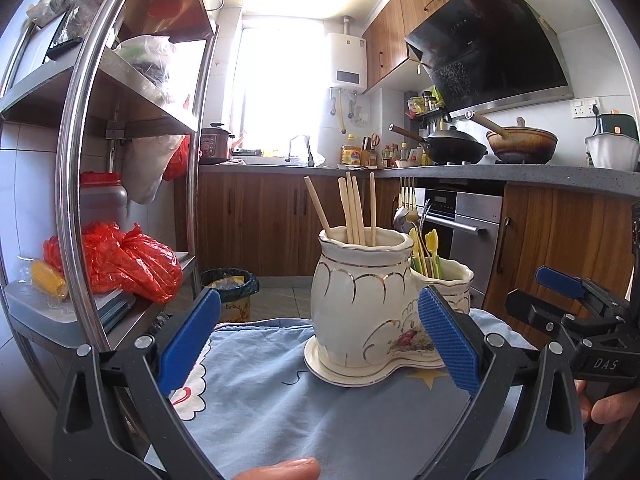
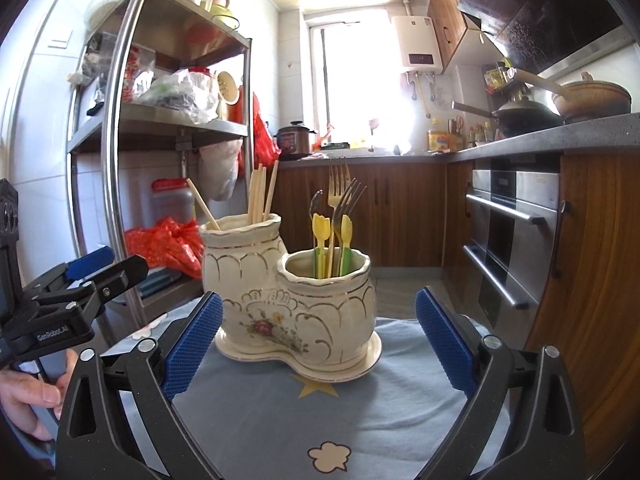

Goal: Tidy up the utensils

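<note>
A cream ceramic double holder (image 1: 360, 300) (image 2: 288, 304) with gold trim stands on a blue cloth (image 1: 280, 400) (image 2: 360, 408). Its taller pot holds several wooden chopsticks (image 1: 354, 212) (image 2: 260, 196). The shorter pot holds metal forks (image 2: 340, 196) (image 1: 406, 196) and yellow-green plastic utensils (image 2: 320, 240) (image 1: 430, 248). My left gripper (image 1: 318, 296) (image 2: 120, 264) is open, its blue pads either side of the holder's near face, holding nothing. My right gripper (image 2: 319, 298) (image 1: 528, 296) is likewise open and empty, just short of the holder.
A steel shelf rack (image 1: 72, 160) (image 2: 120, 160) with a red bag (image 1: 128, 264) stands to the left. A lined bin (image 1: 232, 292) sits on the floor beyond. An oven (image 2: 512, 240) and a counter with a wok (image 1: 452, 148) run along the right. A person's hand (image 2: 28, 396) (image 1: 612, 404) grips each handle.
</note>
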Action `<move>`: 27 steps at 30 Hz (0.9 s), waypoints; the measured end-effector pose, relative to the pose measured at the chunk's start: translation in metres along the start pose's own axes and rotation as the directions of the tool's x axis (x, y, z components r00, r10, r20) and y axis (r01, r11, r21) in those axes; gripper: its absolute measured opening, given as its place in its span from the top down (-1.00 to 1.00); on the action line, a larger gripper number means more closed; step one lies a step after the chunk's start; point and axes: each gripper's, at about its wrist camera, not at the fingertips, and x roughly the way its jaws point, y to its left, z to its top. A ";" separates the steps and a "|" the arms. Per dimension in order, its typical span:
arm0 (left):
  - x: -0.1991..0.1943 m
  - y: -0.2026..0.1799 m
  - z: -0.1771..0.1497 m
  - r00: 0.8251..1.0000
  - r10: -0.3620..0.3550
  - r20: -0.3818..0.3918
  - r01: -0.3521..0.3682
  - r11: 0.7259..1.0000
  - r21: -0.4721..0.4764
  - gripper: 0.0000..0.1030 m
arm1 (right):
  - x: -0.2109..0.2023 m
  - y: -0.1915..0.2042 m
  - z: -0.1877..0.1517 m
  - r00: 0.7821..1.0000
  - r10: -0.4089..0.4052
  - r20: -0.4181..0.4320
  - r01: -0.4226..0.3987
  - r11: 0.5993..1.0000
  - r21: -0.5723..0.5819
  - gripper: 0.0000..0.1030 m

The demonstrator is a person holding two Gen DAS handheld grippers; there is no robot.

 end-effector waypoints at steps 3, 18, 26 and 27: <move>0.000 0.000 0.000 1.000 0.003 -0.001 -0.003 1.000 0.001 -0.89 | 0.000 0.000 0.000 1.000 -0.001 0.001 0.001 1.000 0.001 -0.87; 0.000 0.001 0.000 1.000 0.018 -0.004 -0.018 1.000 0.004 -0.90 | -0.001 0.000 0.000 1.000 0.000 0.002 0.000 1.000 0.000 -0.88; 0.000 0.000 0.000 1.000 0.018 -0.005 -0.018 1.000 0.008 -0.90 | -0.001 0.000 0.000 1.000 -0.001 0.001 0.001 1.000 -0.002 -0.88; 0.000 0.000 0.000 1.000 0.018 -0.005 -0.018 1.000 0.008 -0.89 | -0.001 0.000 0.000 1.000 -0.001 0.001 0.001 1.000 -0.002 -0.88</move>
